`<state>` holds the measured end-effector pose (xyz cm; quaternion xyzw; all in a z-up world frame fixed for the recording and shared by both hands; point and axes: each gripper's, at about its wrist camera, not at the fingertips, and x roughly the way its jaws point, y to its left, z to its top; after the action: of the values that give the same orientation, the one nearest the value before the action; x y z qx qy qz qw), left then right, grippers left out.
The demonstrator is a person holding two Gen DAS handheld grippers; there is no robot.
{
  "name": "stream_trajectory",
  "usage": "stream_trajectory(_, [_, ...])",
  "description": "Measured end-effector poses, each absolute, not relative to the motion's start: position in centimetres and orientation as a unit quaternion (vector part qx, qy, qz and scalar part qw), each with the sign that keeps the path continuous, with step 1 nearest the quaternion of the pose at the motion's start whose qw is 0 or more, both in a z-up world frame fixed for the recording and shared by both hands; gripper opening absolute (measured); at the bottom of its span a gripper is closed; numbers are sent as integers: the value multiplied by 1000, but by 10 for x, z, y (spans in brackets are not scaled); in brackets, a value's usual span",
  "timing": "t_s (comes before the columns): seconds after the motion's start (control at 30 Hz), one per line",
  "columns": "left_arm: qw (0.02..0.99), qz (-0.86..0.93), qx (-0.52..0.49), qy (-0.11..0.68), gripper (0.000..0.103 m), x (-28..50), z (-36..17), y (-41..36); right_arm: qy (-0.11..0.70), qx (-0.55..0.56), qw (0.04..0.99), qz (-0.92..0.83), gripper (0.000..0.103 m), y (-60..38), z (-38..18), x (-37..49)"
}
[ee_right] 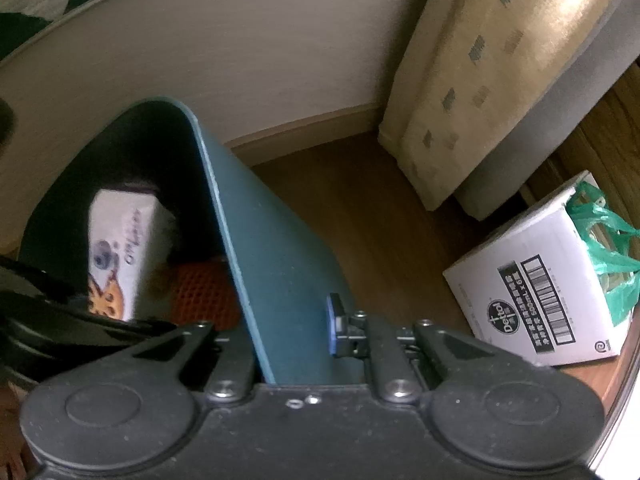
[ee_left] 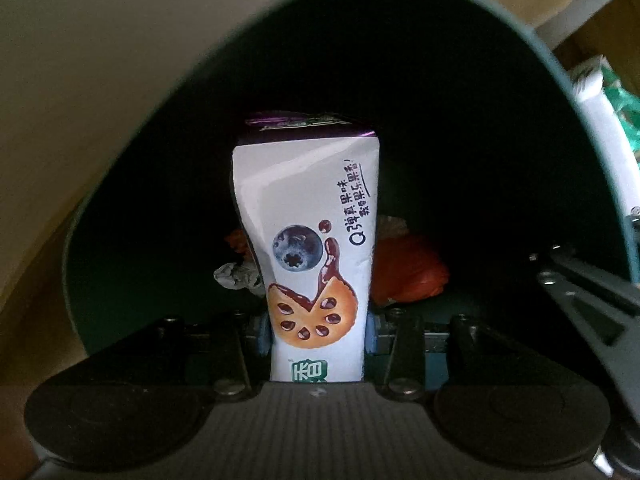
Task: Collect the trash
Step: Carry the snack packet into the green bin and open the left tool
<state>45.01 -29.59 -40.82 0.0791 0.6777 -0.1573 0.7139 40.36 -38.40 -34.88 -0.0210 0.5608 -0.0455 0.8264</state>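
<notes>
The left gripper [ee_left: 318,332] is clamped on a blueberry biscuit packet [ee_left: 310,240], which pokes forward into the mouth of the teal bin [ee_left: 600,152]. Beyond the packet, deep inside, lie an orange wrapper [ee_left: 408,268] and crumpled foil [ee_left: 236,276]. The right gripper [ee_right: 288,332] pinches the bin's wall [ee_right: 280,264] between its fingers. To its right sits a white Dettol carton [ee_right: 532,292] on the wood floor [ee_right: 360,208].

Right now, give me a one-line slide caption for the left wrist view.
Left gripper holds a white blueberry-biscuit snack box inside the dark teal plastic bin, above crumpled trash.
</notes>
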Motion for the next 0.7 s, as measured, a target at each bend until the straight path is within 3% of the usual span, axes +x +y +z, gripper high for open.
stream_trajectory(0.17, [699,-149,87,694,42,463,-436,-305,564,-12,824,-51,12,-389,-349,405])
stream_trajectory(0.47, [706,-158,110,682,50,468,-439,-307,567,6,821,-68,11,-398,-352,408])
stream_trajectory(0.6, [715,-169,104,670,68,468,-428,-302,568,10,820,-75,10,-399,-352,407])
stream_trajectory(0.7, [719,-176,84,667,70,469,-417,-296,569,13,818,-77,10,-400,-351,407])
